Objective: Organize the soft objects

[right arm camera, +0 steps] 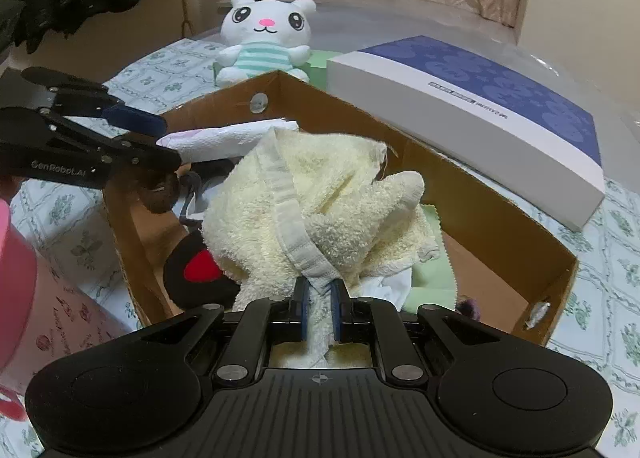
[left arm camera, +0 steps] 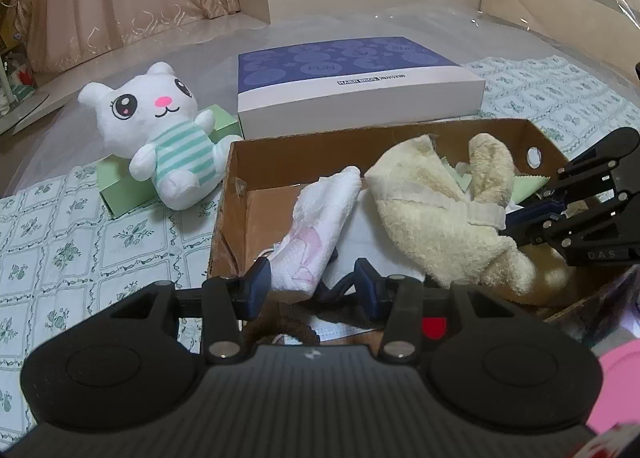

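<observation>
1. Left wrist view: cardboard box [left arm camera: 304,145] fills the centre, on a floral-patterned cloth surface [left arm camera: 80,242]; judged the collection bin, since soft items already lie inside.
2. Blue-and-white flat box [left arm camera: 360,85] lies at 12 o'clock behind the cardboard box; plush cat [left arm camera: 160,129] at 10 o'clock leans on a green box [left arm camera: 120,193], outside the bin, so probably not yet sorted.
3. Cream towel [right arm camera: 316,197] lies heaped inside the box. Right tongs [right arm camera: 319,312] are closed nearly together on its woven hem, likely to lift or reposition it.
4. White-pink cloth [left arm camera: 316,230] lies in the box at 9 o'clock of the towel. Left tongs [left arm camera: 312,290] stand wide apart, one pad beside the cloth's near end; gripping nothing.
5. Right wrist view alone shows a black-and-red item [right arm camera: 200,274] under the towel and a pink container [right arm camera: 24,278] at 8 o'clock.
6. Left wrist view alone shows the cloth's full length.
</observation>
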{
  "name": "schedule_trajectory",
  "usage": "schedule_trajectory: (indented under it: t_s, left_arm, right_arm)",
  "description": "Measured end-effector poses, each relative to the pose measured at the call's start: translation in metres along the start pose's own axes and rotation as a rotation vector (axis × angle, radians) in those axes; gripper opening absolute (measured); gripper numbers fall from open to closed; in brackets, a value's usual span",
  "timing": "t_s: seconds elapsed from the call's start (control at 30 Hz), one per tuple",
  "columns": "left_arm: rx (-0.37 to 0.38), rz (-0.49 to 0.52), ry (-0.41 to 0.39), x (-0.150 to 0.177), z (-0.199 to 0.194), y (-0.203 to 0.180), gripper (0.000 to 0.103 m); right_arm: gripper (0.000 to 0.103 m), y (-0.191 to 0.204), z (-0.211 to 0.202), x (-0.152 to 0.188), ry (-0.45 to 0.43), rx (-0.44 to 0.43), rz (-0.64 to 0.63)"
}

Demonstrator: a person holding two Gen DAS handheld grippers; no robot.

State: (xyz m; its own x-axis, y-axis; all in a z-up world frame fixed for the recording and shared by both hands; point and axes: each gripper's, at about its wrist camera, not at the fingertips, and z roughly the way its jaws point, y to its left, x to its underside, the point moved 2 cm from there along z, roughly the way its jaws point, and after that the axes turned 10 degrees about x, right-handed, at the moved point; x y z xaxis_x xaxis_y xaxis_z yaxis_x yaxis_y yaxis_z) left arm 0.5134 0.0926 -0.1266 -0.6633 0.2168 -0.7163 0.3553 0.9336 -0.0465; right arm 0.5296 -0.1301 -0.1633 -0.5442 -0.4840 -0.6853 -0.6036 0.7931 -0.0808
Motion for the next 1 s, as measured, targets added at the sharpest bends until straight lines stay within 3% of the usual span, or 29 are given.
schedule_trajectory:
  t_s: [0.1,0.17,0.23,0.3,0.77,1.0]
  left_arm:
    - [0.001,-0.01,-0.005,-0.001,-0.006,0.0,0.043]
    - [0.003,-0.015,-0.009,-0.002,-0.013,0.0,0.043]
    - [0.002,-0.022,-0.011,-0.003,-0.019,0.0,0.043]
    - [0.003,-0.031,-0.019,-0.003,-0.028,0.0,0.044]
    - [0.012,-0.082,-0.063,-0.002,-0.109,-0.026,0.047]
    - [-0.006,-0.077,-0.088,0.01,-0.158,-0.053,0.054]
  right_arm:
    - [0.014,-0.001,-0.011,-0.003,-0.016,0.007,0.044]
    - [0.026,-0.004,-0.021,-0.004,-0.027,0.017,0.079]
    - [0.059,-0.005,-0.035,-0.004,-0.057,0.019,0.118]
    - [0.068,-0.005,-0.054,-0.001,-0.1,0.023,0.16]
    - [0.071,0.009,-0.147,0.013,-0.128,0.096,0.427]
    - [0.071,0.035,-0.192,0.028,-0.188,0.133,0.398]
